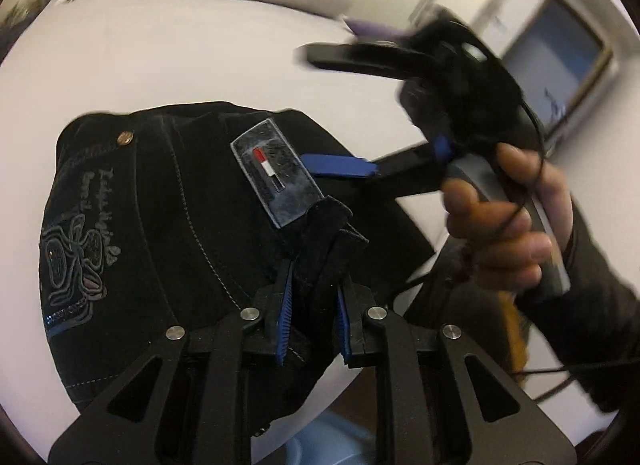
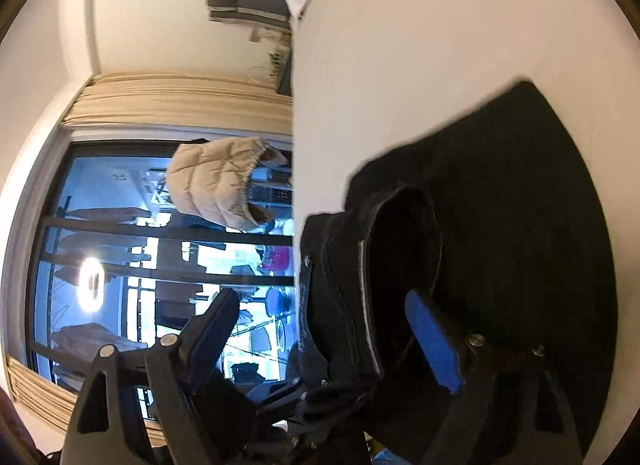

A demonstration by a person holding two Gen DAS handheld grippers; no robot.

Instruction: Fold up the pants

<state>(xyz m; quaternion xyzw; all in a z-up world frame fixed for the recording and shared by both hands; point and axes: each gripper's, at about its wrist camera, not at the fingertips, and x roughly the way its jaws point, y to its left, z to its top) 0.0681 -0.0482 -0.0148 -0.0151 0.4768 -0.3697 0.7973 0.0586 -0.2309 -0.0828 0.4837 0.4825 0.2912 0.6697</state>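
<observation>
Black pants on a white bed, one gripper clamped, the other spread.

In the left wrist view the left gripper (image 1: 312, 305) pinches a bunched fold of the black pants (image 1: 160, 225), which fill the lower left of the frame on the white bed (image 1: 180, 57). The right gripper (image 1: 340, 113), held in the person's hand (image 1: 504, 225) at right, has its fingers wide apart around the waistband, gripping nothing.

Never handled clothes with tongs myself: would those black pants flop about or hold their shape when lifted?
Probably floppy: the pants bunch up where the left gripper pinches them. Thick seams and the label patch suggest fairly heavy denim. Unlikely to slip, probably.
</observation>
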